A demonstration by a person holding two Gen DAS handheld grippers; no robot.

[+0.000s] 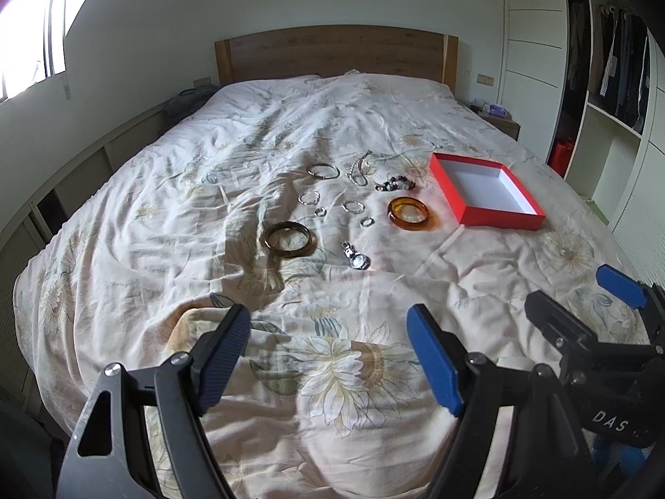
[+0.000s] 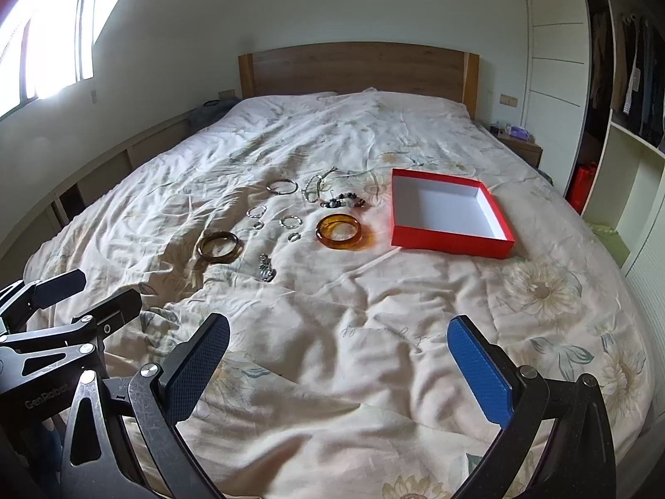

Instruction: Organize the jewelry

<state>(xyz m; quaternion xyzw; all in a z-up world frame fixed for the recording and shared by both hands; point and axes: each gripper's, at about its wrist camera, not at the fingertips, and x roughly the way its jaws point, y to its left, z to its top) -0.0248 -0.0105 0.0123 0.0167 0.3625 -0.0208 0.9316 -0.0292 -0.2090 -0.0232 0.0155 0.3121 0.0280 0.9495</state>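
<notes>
Jewelry lies spread on a floral bedspread: an amber bangle, a brown bangle, a silver hoop, a beaded bracelet, a chain, several small rings and a watch. A red box with a white inside sits empty to their right. My left gripper is open near the bed's foot, well short of the jewelry. My right gripper is open too, beside it.
A wooden headboard stands at the far end. An open wardrobe with hanging clothes and a nightstand are on the right. A window and low cabinets line the left wall.
</notes>
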